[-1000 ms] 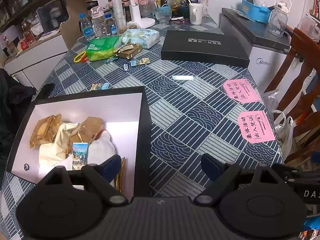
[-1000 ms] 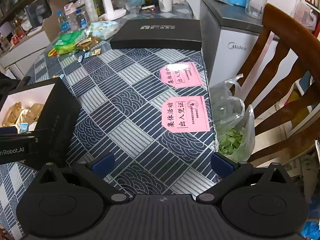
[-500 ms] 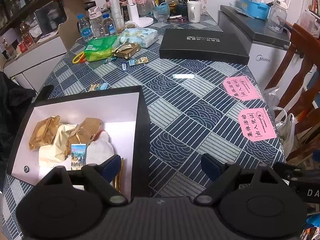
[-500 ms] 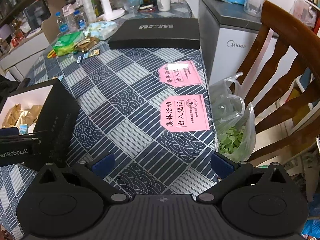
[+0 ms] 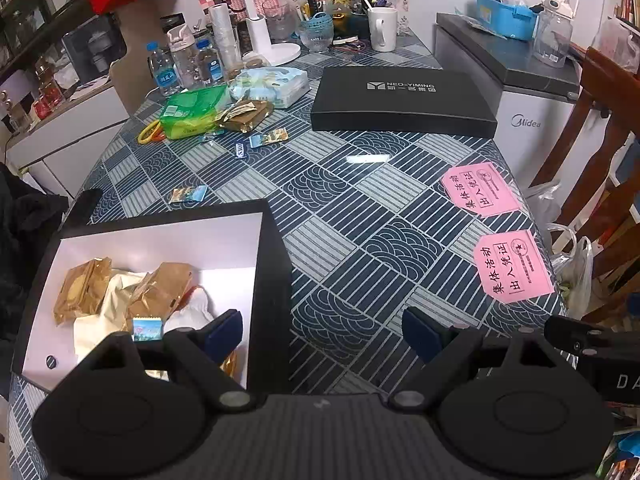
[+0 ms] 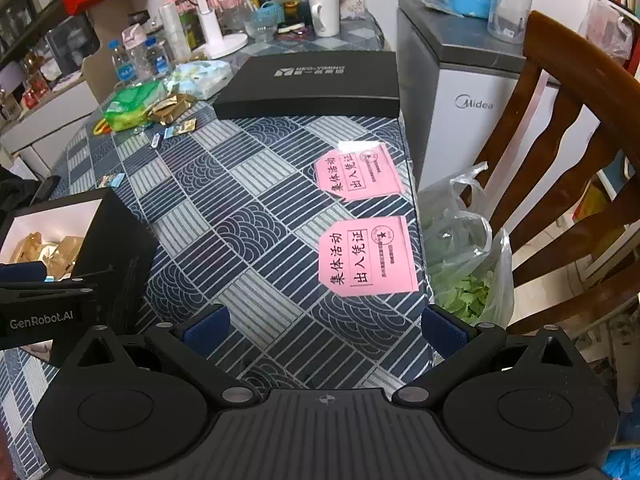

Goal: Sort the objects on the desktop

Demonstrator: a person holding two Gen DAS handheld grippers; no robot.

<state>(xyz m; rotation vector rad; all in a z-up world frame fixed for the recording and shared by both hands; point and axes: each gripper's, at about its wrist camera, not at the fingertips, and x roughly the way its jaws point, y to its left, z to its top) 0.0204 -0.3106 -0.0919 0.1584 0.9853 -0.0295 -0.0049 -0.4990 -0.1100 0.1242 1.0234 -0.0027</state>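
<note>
Table (image 5: 360, 208): view of it drifted only slightly over last second, nothing on it relocated.
Open black box (image 5: 276, 264): same spot at near-left table corner, gold packets and one small blue packet inside.
Black lid (image 5: 400, 100): far beyond box, untouched.
Loose small packet (image 5: 188, 194): just beyond box's far rim, still outside; more farther off.
Left gripper (image 5: 320, 336): fingers spread, empty, left finger over box interior, barely moved.
Right gripper (image 6: 324, 326): fingers spread, empty, right of box.
Judgement: pause between picks; sorting unfinished.

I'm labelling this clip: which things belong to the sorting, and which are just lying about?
Job:
open box
gold packets inside it
loose candy
green packet

Lying about:
pink slips
black lid
white mug
water bottles
</note>
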